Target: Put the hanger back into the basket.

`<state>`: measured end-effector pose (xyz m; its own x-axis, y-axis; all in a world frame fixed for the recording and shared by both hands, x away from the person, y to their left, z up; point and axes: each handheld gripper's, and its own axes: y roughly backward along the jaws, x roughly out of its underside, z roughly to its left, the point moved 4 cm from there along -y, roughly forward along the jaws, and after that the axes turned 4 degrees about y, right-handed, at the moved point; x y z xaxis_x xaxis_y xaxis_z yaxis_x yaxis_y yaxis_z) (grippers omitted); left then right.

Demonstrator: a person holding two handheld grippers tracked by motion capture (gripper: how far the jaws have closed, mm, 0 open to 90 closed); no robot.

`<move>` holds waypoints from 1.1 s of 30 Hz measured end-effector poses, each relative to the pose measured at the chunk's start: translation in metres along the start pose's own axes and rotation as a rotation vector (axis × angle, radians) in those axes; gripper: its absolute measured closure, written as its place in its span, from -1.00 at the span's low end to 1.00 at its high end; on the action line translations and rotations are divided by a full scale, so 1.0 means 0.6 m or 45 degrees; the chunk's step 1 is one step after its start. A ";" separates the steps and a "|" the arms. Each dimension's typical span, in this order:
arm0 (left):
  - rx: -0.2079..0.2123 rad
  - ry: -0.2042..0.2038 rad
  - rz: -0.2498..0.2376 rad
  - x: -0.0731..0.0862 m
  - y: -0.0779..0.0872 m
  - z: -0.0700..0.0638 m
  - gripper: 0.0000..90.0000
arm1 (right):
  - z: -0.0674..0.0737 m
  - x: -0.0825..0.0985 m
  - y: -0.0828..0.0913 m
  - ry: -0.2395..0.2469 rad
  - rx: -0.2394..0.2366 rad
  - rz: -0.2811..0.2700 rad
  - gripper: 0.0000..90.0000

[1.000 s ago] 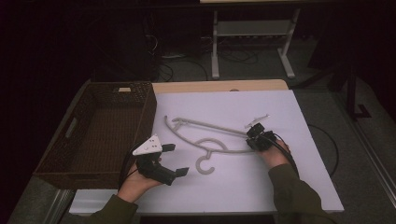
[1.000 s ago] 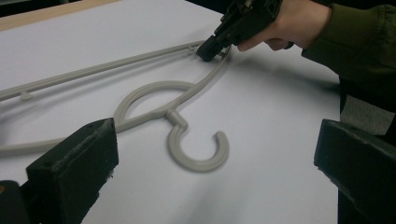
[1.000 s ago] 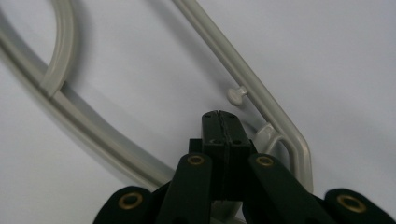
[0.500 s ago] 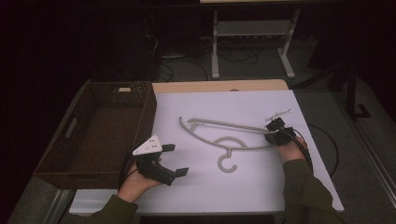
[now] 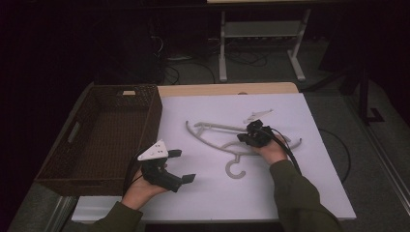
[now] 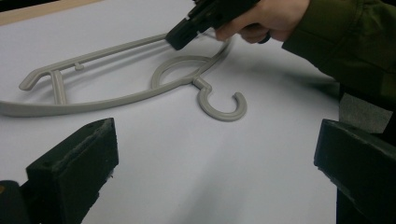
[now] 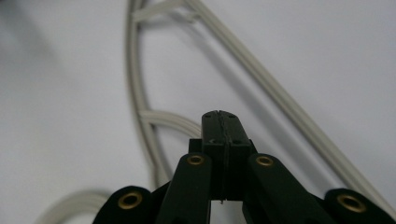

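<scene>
Sliding back leftward, the right gripper (image 5: 241, 138) now sits over the middle of the hanger (image 5: 220, 127), where half a second ago it was out by the hanger's right end. A second ago the hanger lay further left, closer to the basket (image 5: 155, 111). It has since been dragged right and turned a little. It now lies flat on the white table (image 5: 290, 193), near the centre, with its hook pointing toward the person.

The right gripper's jaws are clenched tight together with nothing between them. In the right gripper view the closed tip (image 7: 220, 114) hovers over pale hanger bars (image 7: 280, 100). That looks like nudging rather than gripping. The hanger is probably being lined up for a proper pick, and the jaws must open before one can happen.

The left gripper (image 5: 182, 166) has not moved. It rests low on the table just beside the basket's near corner, jaws released and wide apart, holding nothing. Its own view looks between those jaws (image 6: 215, 158) at the hook (image 6: 222, 115) and, beyond it, the right gripper's tip (image 6: 177, 39) at the upper bar.

Whether that tip presses on the bar or only floats above it cannot be told. The right hand and sleeve hide part of the hanger's right arm. The room beyond the table is too dark to read.
</scene>
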<state>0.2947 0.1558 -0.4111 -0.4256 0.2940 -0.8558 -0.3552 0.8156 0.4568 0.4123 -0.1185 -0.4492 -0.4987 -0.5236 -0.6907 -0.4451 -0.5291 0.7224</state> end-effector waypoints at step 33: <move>0.007 -0.005 0.005 0.002 0.001 0.002 -1.00 | 0.090 -0.024 -0.084 0.109 -0.271 0.089 0.99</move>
<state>0.2950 0.1574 -0.4118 -0.4239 0.2993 -0.8548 -0.3490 0.8170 0.4591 0.4017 -0.0483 -0.4744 -0.4543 -0.6138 -0.6457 -0.2402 -0.6135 0.7522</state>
